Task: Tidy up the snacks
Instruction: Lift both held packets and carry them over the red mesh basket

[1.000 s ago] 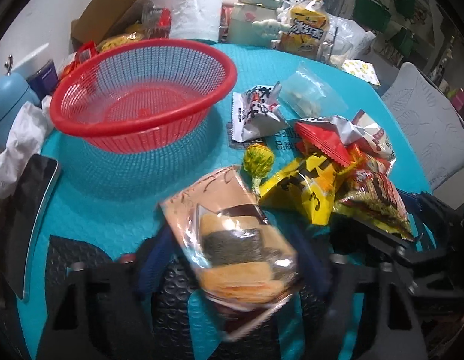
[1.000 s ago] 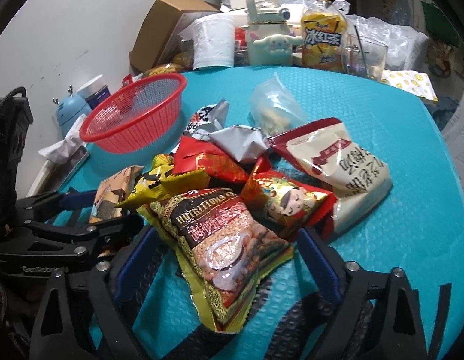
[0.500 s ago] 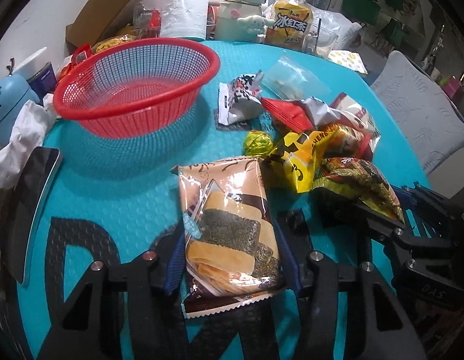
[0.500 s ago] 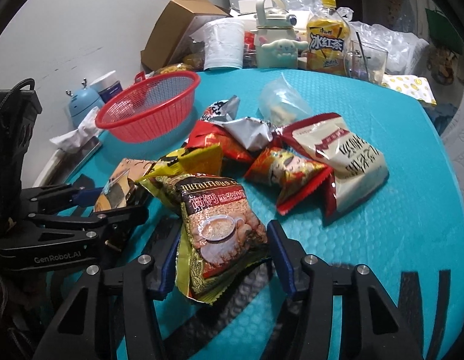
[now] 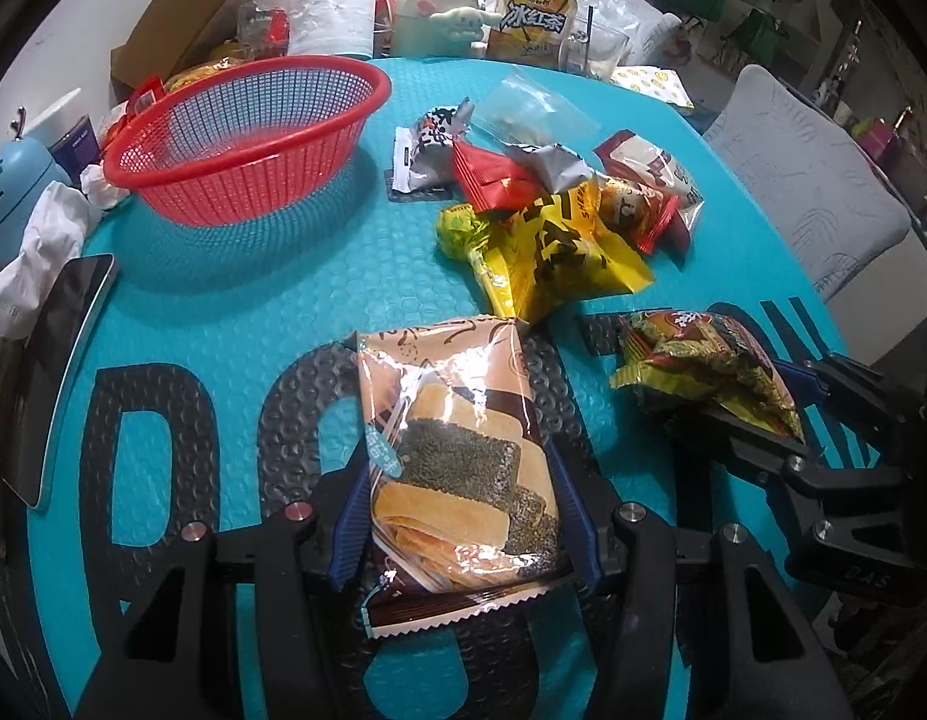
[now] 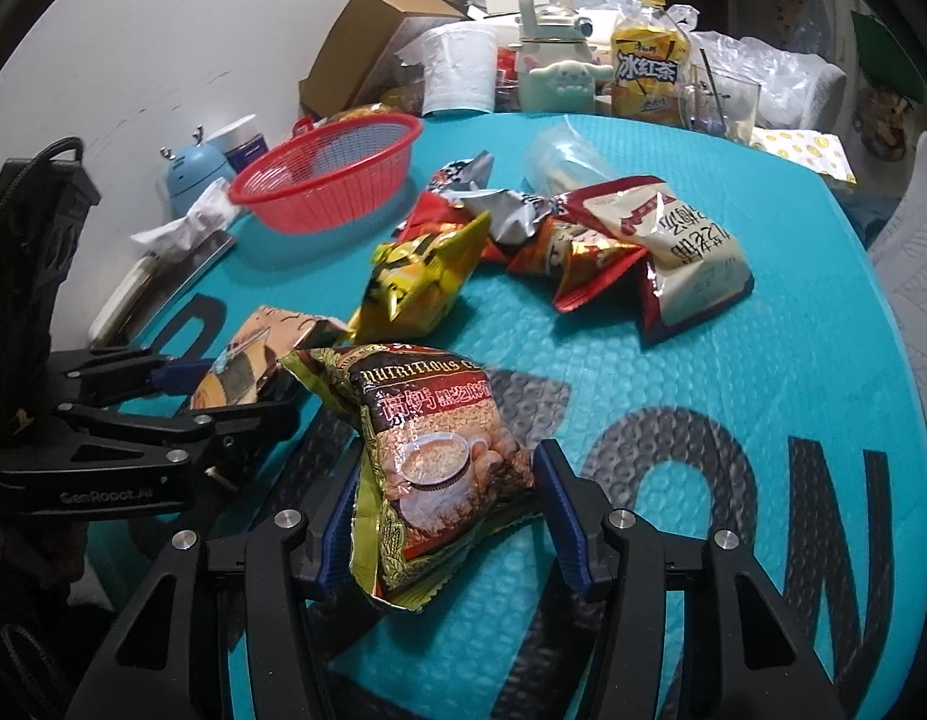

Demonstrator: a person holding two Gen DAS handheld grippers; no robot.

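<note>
Holding seaweed-cracker pack (image 5: 457, 468) in left gripper (image 5: 463, 516), fingers pressed on both sides, low over mat near me. Right gripper (image 6: 445, 516) pinches cereal bag (image 6: 433, 456). I judge slick film may slip. Red basket (image 5: 247, 132) far left, empty. Snack pile (image 5: 559, 228) beside path; phone (image 5: 55, 372) at edge.

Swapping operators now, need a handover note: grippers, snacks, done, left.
Left gripper: jaws shut on the seaweed cracker pack.
Right gripper: jaws around the cereal bag, seemingly gripping it.
Both packs sit near the table's front edge.
Red basket: nothing in it yet.
Left: yellow bag, lollipop, red packets, white bag and the rest of the pile all need sorting, presumably into the basket.
</note>
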